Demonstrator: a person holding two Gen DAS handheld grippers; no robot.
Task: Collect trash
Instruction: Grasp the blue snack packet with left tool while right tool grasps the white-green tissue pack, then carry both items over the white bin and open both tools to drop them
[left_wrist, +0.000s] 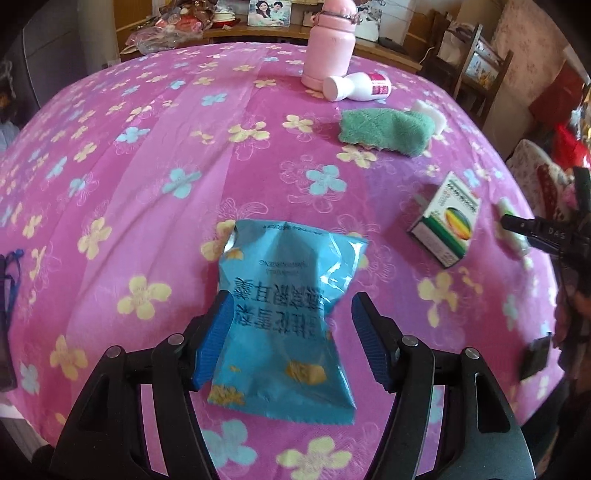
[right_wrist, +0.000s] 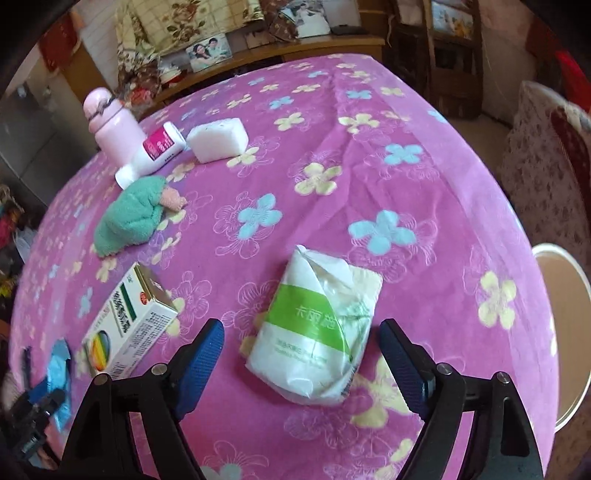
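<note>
Up close, left hand-held gripper (left_wrist: 291, 314) is spread around a blue snack packet (left_wrist: 284, 317) flat on the pink floral surface (left_wrist: 129, 166), left pad touching its edge, right pad clear. Right hand-held gripper (right_wrist: 301, 354) is spread wide, straddling a white-green tissue pack (right_wrist: 317, 328) without touching. Farther off: medicine box (right_wrist: 129, 325), green cloth (right_wrist: 129, 218), white sponge (right_wrist: 218, 138), tipped white bottle (right_wrist: 155, 151), pink flask (right_wrist: 110, 129).
</note>
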